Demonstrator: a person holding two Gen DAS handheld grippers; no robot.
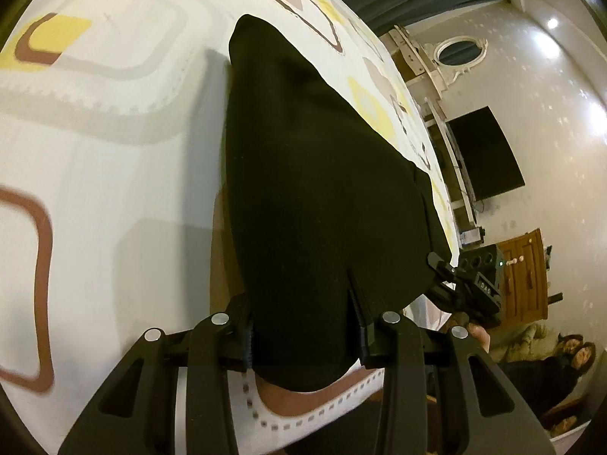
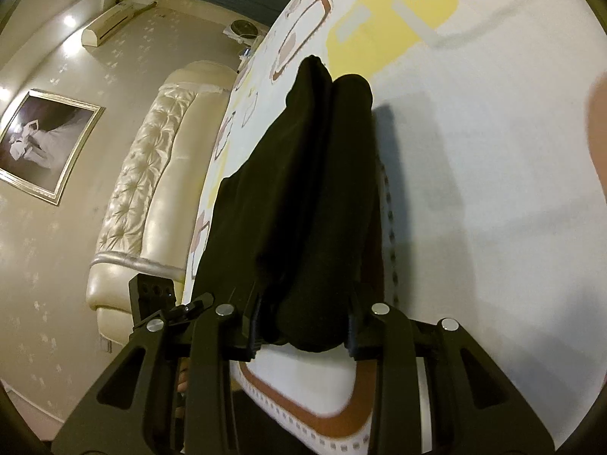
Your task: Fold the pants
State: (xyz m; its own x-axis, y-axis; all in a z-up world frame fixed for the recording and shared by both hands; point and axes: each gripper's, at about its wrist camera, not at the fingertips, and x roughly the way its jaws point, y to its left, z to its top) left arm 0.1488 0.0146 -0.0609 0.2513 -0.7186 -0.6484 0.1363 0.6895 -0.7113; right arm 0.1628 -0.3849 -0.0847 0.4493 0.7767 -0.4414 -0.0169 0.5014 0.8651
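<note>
The black pants [image 1: 318, 174] hang lifted above a bed with a white patterned sheet [image 1: 106, 144]. My left gripper [image 1: 303, 337] is shut on one end of the pants; cloth bulges between its fingers. My right gripper [image 2: 303, 326] is shut on the other part of the pants [image 2: 315, 197], which fall in two long folds toward the sheet [image 2: 485, 189]. The right gripper also shows in the left wrist view [image 1: 463, 284], at the far edge of the cloth. The left gripper shows in the right wrist view [image 2: 159, 299] at the left.
A cream tufted headboard [image 2: 151, 189] stands at the bed's end. A framed picture [image 2: 41, 144] hangs on the wall. A dark screen [image 1: 485, 151] and a wooden cabinet [image 1: 527, 276] stand past the bed's edge.
</note>
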